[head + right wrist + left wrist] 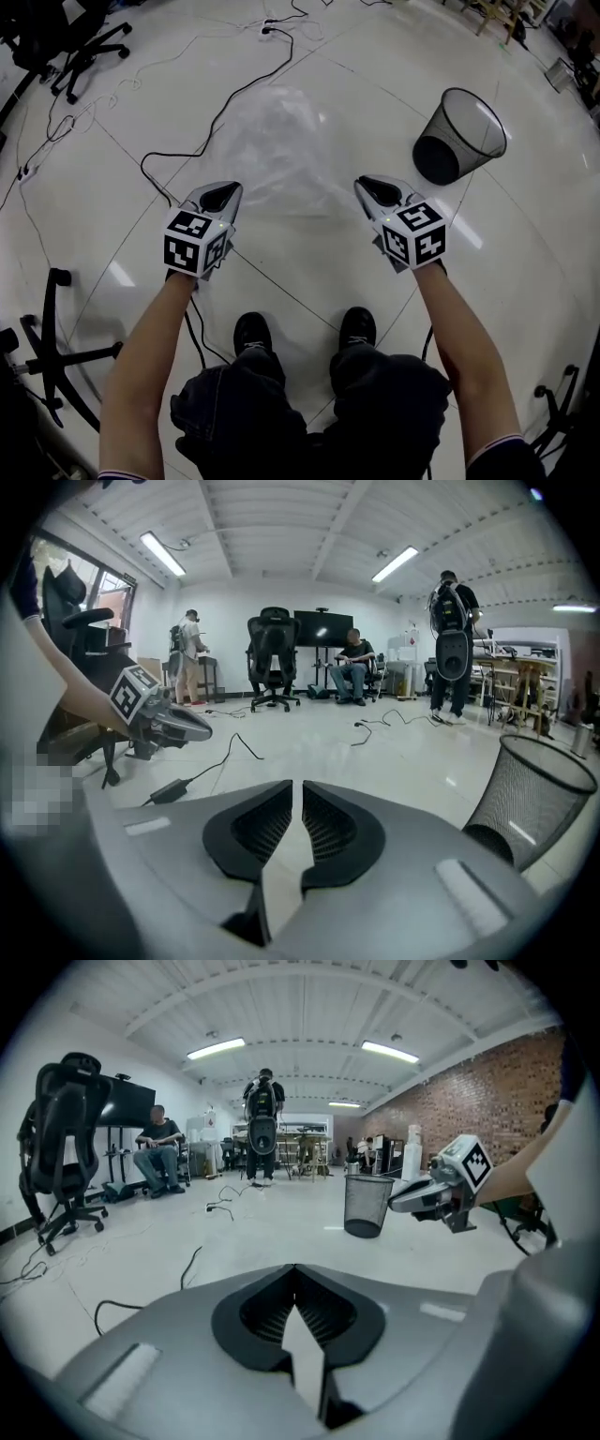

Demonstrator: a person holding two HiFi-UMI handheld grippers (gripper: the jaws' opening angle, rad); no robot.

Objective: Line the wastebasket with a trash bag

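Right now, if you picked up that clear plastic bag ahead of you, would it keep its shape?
Probably not: the trash bag looks like thin, rumpled, see-through film, so it should droop. It seems very light and might billow. Its glossy surface could slip.

I can read no words, brands or numbers anywhere in these views. The only sign-like marks are black-and-white square patterns: they cover the left cube (197,242) on my left gripper (228,187) and the right cube (415,234) on my right gripper (362,181). They are blocky code shapes, not letters or digits.
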